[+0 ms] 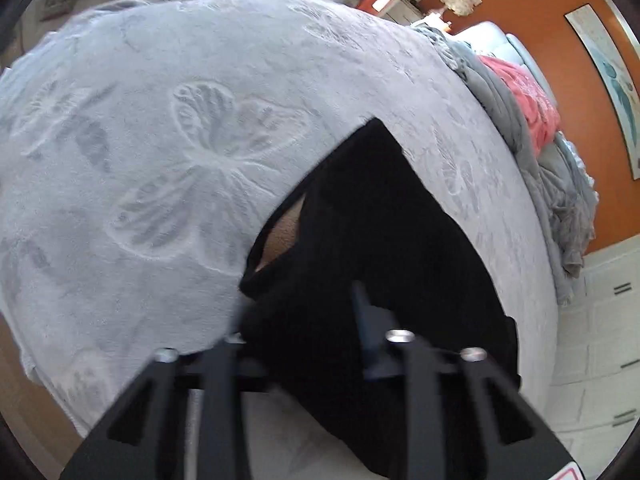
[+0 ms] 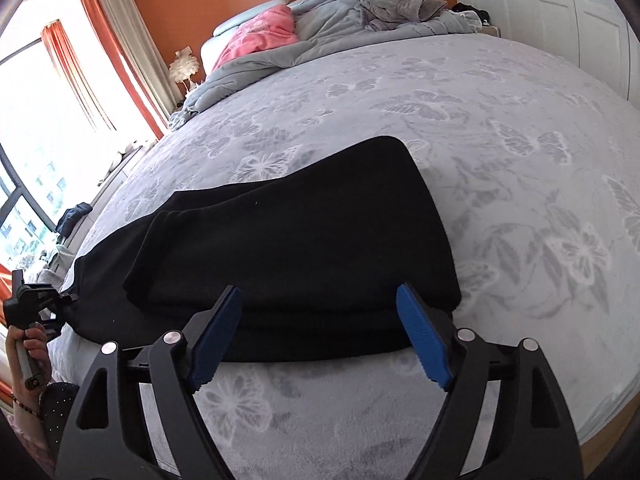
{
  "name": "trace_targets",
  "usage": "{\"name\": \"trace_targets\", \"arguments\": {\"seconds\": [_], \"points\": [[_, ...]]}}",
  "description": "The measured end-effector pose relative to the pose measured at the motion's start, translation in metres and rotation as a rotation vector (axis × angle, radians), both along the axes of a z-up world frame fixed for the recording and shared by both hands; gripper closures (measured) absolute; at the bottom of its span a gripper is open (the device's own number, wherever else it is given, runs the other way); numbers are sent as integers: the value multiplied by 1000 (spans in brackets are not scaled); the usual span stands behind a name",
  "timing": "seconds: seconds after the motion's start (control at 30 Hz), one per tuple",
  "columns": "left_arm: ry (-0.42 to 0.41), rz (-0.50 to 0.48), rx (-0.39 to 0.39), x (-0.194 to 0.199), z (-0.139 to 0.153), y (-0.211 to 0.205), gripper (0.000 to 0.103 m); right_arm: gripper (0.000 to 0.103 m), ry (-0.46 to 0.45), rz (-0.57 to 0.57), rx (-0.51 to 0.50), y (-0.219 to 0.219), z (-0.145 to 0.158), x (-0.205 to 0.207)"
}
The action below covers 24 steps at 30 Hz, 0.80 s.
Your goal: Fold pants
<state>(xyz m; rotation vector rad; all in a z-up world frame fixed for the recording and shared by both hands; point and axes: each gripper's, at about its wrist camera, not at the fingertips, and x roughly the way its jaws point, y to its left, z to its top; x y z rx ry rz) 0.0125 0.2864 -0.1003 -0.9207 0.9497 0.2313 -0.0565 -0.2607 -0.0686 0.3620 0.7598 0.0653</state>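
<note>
The bed (image 2: 500,128) with grey butterfly cover carries the black pants (image 2: 296,248), folded in layers near its edge. The right gripper (image 2: 320,316) has jaws spread; the left gripper (image 1: 304,320) pinches pants fabric.

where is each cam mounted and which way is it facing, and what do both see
Left wrist view: sits on the left hand-held gripper, looking down along its fingers at the black pants on the grey butterfly bedspread; its jaws are closed on the cloth.
Right wrist view: sits on the right hand-held gripper, facing across the bed toward the orange wall; its blue pads stand open at the folded edge, and a hand shows at far left.
Shared: pants, bedspread, pink blanket.
</note>
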Motion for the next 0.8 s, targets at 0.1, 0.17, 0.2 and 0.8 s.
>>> {"name": "trace_targets", "arguments": {"seconds": [0.1,0.17,0.2,0.8], "points": [[-41,20,7,1,24,-3,90,20,-39,3,90,-9,-2,-6],[-98,-12,88,2,58,-21,90,17,-71,17,105,-9,0,-9],[-135,-42,130,4,79,-36,90,17,-79,28,118,-9,1,-9],[-110,-639,329,47,68,-355,81,16,-180,69,364,-37,2,-16]]}}
